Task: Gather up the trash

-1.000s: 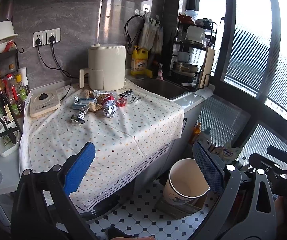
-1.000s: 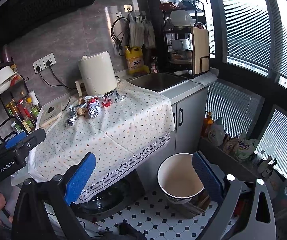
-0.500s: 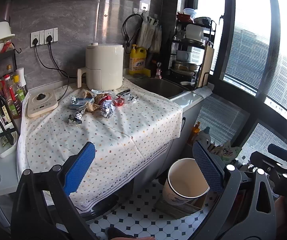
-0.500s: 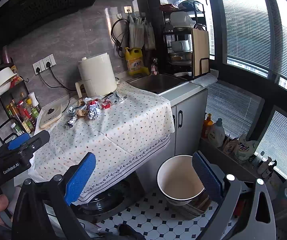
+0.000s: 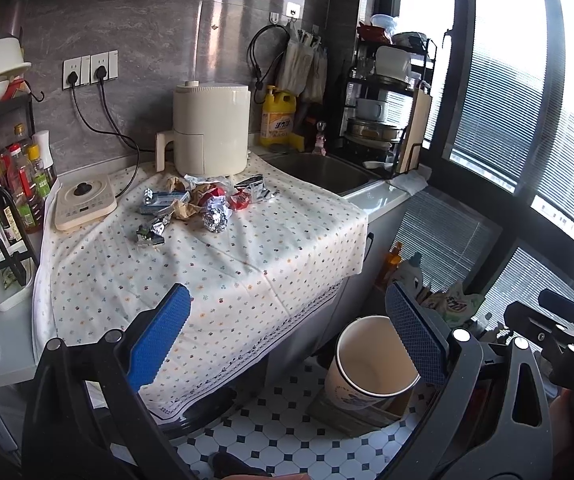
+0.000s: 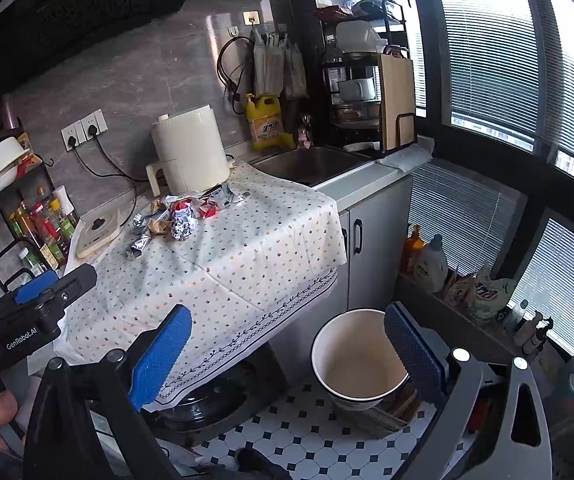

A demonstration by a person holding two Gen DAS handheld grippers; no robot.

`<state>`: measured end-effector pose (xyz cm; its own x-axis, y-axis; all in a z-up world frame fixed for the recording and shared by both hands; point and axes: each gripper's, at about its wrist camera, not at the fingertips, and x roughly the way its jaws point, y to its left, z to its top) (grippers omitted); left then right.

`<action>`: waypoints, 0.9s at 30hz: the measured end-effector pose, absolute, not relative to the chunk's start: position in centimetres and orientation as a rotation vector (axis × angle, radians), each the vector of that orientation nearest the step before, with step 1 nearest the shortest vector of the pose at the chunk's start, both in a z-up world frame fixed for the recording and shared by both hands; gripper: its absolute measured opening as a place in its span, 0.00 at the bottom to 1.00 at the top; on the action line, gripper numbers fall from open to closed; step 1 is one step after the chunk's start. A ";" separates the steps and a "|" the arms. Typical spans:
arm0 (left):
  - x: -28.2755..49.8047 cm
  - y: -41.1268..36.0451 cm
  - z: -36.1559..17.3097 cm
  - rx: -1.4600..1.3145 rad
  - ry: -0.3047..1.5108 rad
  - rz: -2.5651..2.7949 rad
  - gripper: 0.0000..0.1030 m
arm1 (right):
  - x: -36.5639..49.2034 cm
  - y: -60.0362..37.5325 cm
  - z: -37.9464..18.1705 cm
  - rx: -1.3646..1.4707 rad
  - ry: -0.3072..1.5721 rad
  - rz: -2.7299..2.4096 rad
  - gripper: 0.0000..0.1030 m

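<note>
A pile of trash point(image 5: 203, 204) lies on the dotted tablecloth point(image 5: 215, 272): foil balls, red wrappers, brown paper, a blue packet. It also shows in the right wrist view point(image 6: 179, 216). A white bin point(image 5: 371, 364) stands empty on the tiled floor beside the counter, also in the right wrist view point(image 6: 359, 364). My left gripper point(image 5: 287, 340) is open and empty, well short of the pile. My right gripper point(image 6: 287, 344) is open and empty, to the right of the left one and above the floor.
A cream air fryer point(image 5: 211, 136) stands behind the trash. A small induction cooker point(image 5: 85, 200) and a rack of sauce bottles point(image 5: 15, 184) are at the left. A sink point(image 5: 319, 168) and dish rack point(image 5: 387, 120) are at the right. Detergent bottles point(image 6: 431, 264) line the window ledge.
Both views have shifted slightly; the counter and trash sit a little lower and nearer in the left view. Both grippers stay open and empty.
</note>
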<state>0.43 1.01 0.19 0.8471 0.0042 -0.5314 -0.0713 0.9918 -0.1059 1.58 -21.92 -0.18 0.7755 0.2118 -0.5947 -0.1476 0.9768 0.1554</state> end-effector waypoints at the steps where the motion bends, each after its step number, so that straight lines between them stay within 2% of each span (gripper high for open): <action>1: 0.4 1.1 0.2 -0.125 0.558 0.041 0.94 | 1.6 -22.0 -0.1 0.105 0.654 0.195 0.92; 16: 2.0 3.3 -0.2 -0.143 0.590 0.077 0.94 | 3.9 -19.9 -1.1 0.102 0.680 0.221 0.92; 27: 6.7 8.7 -0.6 -0.200 0.602 0.138 0.94 | 10.1 -15.1 -1.4 0.050 0.720 0.266 0.92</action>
